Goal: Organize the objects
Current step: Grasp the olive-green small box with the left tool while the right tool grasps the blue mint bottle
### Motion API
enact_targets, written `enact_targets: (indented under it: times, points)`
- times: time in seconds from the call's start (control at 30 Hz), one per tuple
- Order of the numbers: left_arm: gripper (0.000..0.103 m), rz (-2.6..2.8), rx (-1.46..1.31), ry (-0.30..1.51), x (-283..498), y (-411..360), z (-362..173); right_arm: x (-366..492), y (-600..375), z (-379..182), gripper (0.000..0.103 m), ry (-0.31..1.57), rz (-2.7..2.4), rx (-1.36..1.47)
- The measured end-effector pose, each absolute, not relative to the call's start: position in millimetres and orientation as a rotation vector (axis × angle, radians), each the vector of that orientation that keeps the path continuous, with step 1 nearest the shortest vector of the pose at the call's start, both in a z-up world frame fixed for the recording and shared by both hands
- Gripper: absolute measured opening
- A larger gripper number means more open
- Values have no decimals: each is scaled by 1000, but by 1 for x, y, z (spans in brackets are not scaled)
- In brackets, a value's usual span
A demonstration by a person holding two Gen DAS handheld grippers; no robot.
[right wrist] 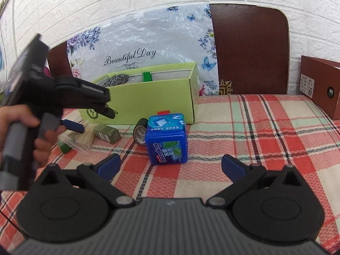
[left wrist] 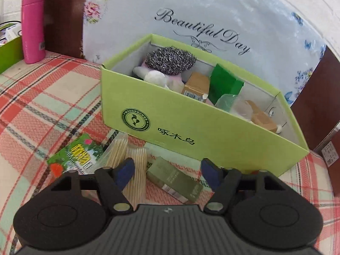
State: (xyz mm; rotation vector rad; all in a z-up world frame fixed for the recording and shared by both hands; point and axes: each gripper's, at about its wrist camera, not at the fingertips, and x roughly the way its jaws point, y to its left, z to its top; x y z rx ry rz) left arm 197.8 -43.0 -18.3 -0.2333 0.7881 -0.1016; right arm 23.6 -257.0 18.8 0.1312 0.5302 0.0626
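Left gripper (left wrist: 166, 175), jaws open, straddles a toothpick packet (left wrist: 136, 170) and a small olive box (left wrist: 176, 180) beside the green box (left wrist: 191, 125) by the worktop's rear edge. Right gripper (right wrist: 170, 167), jaws open and empty, faces a blue mint tin (right wrist: 166, 140).

Lime-green box (left wrist: 191, 114) bearing a dark green round emblem, on a tablecloth (right wrist: 244, 131) plaid in coral red, mint and cream with dark lines. In the box: a silver scourer (left wrist: 171, 59), a bright green packet (left wrist: 224, 85); beside it, an olive carton (left wrist: 176, 179), pale toothpicks (left wrist: 136, 170). Before the box, a blue tin (right wrist: 166, 140) with white lettering; behind, a pink flask (left wrist: 33, 24).
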Motion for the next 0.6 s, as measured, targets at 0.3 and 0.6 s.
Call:
enact_targets:
  times: [0.3,0.6]
  points:
    - [32,-320,-67,768,153,-38,-21,49,-254,12,103,539,64,94]
    - [55,-366,-117,786,107,-29,-17,88,-244,5,55,572,105,14]
